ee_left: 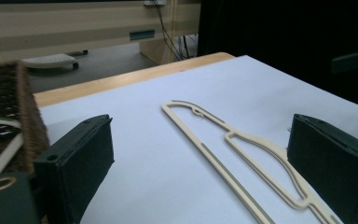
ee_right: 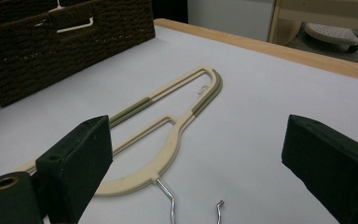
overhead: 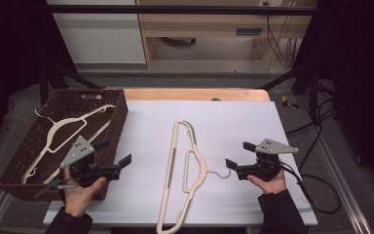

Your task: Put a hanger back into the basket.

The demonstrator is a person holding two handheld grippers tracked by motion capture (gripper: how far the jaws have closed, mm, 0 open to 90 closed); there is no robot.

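Cream hanger [overhead: 185, 170] flat between open hand-held grippers.

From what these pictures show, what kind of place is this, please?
Probably a workshop or lab set up for recording, not a home. A black frame runs over the table, loose cables lie on the floor, and a person holds a tool in each hand near a hanger and a basket.

Basket [overhead: 119, 124] walls block left; bare sheet [overhead: 243, 122] around hanger [overhead: 185, 165].

A wooden table [overhead: 195, 94] carries a white sheet [overhead: 233, 122]. On the sheet lies a cream hanger [overhead: 185, 168]; a brown wicker basket [overhead: 114, 129] rests at the left.
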